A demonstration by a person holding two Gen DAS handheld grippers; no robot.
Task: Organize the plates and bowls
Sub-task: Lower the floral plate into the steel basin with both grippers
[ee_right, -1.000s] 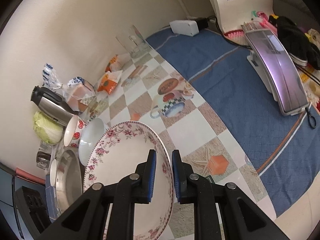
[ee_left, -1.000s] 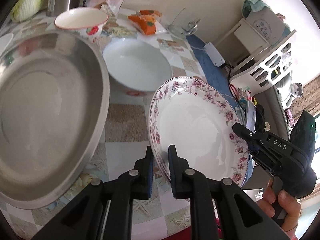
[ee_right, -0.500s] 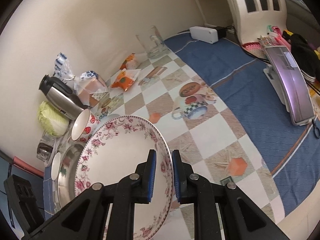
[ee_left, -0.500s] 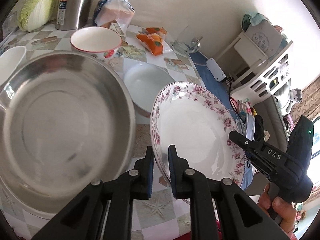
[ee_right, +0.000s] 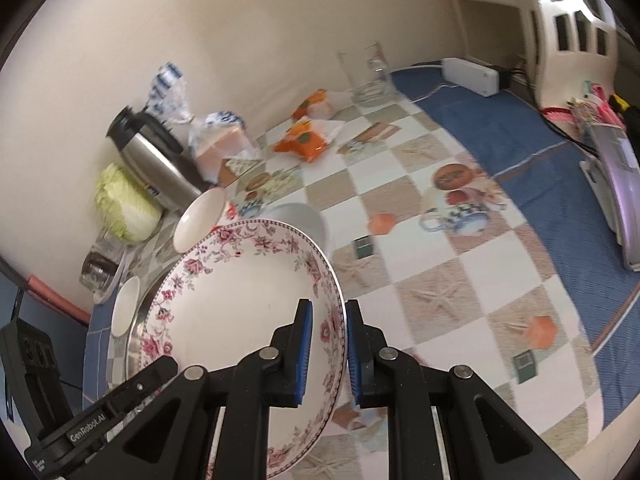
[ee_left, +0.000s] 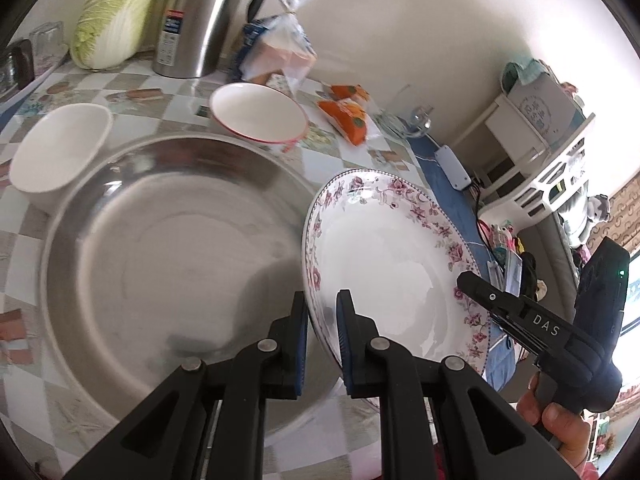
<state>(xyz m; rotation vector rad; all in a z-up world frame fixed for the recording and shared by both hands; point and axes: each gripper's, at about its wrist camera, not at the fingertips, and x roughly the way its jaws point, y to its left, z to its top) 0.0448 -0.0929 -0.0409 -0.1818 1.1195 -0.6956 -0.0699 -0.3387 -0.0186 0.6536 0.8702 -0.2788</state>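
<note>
Carried between both grippers, the floral plate (ee_left: 384, 264) has moved leftward off the checked tablecloth (ee_right: 440, 280) and now partly overlaps the steel basin (ee_left: 160, 264). Left gripper (ee_left: 322, 312) clamps its near-left rim; right gripper (ee_right: 325, 328) clamps the opposite rim. Behind, left to right: cabbage (ee_left: 116, 12), kettle (ee_left: 196, 16), red-rimmed bowl (ee_left: 258, 114), orange packets (ee_left: 348, 114), blue cloth (ee_right: 500, 128), white shelf (ee_left: 552, 168).

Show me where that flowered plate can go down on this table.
Bare checked tablecloth lies right of the flower-rimmed plate, up to the blue cloth. The wide steel basin is empty too. By the wall it is crowded: steel kettle, cabbage, red-rimmed bowl, white bowl.
</note>
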